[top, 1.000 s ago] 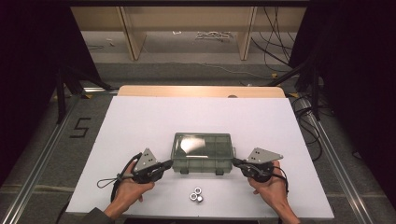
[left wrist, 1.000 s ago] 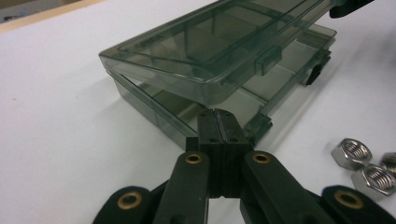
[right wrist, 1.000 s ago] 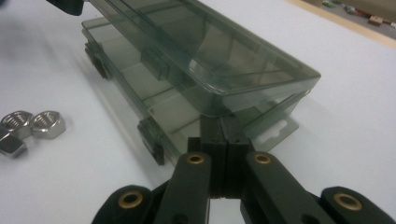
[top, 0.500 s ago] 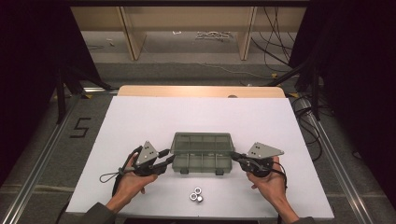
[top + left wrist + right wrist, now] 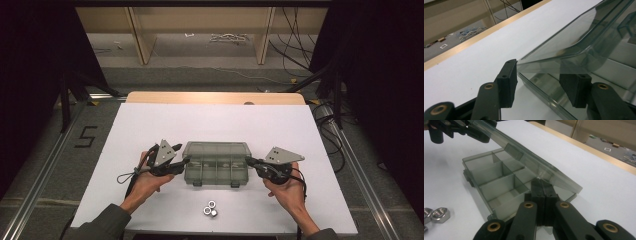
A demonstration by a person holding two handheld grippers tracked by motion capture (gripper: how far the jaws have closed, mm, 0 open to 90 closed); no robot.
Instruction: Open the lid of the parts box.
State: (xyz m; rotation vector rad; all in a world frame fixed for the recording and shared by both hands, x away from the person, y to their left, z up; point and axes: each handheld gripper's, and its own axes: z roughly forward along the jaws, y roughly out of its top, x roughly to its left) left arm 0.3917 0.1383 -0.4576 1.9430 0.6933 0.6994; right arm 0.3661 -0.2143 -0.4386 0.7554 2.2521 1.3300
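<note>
White table (image 5: 150,125): clear plastic compartment box (image 5: 216,168) sits near its front edge, between both grippers. Lid (image 5: 529,157) lifted part-way, hinged along the far side. Thin, stiff, light plastic, probably slick; likely to skate on the tabletop unless braced. Left gripper (image 5: 537,75): jaws wide, straddling the lid's corner edge, a sound place to lift. Right gripper (image 5: 541,195): jaws pressed together, tips under the lid at the box's end wall; whether they pinch that wall can't be told. Nuts (image 5: 210,209) lie in front, apart.
</note>
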